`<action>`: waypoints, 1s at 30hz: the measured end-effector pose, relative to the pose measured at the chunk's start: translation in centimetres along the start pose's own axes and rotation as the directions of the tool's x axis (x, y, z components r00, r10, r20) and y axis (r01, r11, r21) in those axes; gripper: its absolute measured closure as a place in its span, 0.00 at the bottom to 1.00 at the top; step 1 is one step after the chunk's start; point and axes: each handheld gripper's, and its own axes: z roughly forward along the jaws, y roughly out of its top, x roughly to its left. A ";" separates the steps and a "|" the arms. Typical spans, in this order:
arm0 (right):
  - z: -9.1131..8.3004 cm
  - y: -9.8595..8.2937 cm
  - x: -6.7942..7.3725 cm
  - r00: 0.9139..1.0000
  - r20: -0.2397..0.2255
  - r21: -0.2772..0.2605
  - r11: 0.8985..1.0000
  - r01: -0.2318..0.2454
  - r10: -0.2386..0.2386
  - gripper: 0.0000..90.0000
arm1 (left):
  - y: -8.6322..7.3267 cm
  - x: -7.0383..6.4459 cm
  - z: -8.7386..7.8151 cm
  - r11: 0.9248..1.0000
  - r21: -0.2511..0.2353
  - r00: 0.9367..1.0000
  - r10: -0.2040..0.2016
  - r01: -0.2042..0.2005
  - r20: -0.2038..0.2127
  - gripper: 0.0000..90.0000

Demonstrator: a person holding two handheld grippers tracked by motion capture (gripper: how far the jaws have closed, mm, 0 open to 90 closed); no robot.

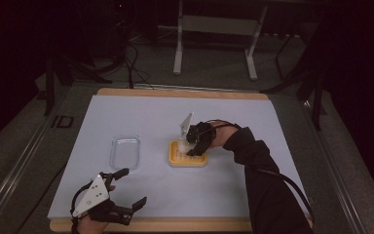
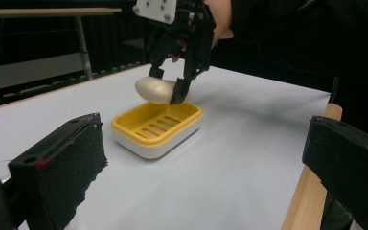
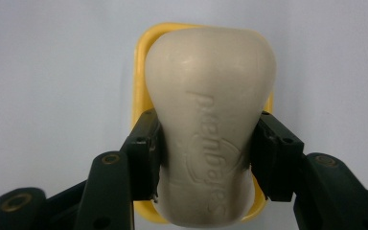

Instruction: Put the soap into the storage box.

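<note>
From the high view, one bar of soap (image 1: 182,145) sits pinched in the right gripper (image 1: 189,146), held just above one yellow soap dish (image 1: 188,160) on the white table cover (image 1: 141,117). One clear plastic lid (image 1: 125,151) lies flat, off to the left of that gripper and just ahead of the left gripper (image 1: 129,187), which rests near the table's front edge with its jaws spread and nothing between them. Two hands work here, one gripper in each.

The left gripper view looks between its own two wide-apart jaws toward the right gripper (image 2: 168,85), which grips the pale soap (image 2: 157,90) from above, the bar hanging slightly tilted just over the far end of the slotted dish (image 2: 156,128).

In the right gripper view, the two black jaws press on the narrowed waist of the soap (image 3: 211,129), one on each side, with the dish's yellow rim (image 3: 138,81) directly beyond it. Raised lettering runs along the bar's face, but it cannot be read with certainty.
</note>
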 end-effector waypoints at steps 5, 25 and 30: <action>0.8 -0.3 -0.2 1.000 0.004 -0.002 1.000 0.007 -0.007 0.55 | 0.0 -0.1 0.0 1.000 0.002 1.000 0.004 -0.004 0.003 0.01; 3.6 -0.6 -0.7 1.000 -0.010 0.031 0.999 -0.011 0.011 0.55 | 0.1 -0.3 -0.1 1.000 0.001 1.000 0.013 -0.013 0.003 0.01; 3.9 -0.7 -0.7 0.999 -0.018 0.033 0.999 -0.026 0.027 0.55 | 0.1 -0.3 -0.1 1.000 0.000 1.000 0.012 -0.012 0.005 0.01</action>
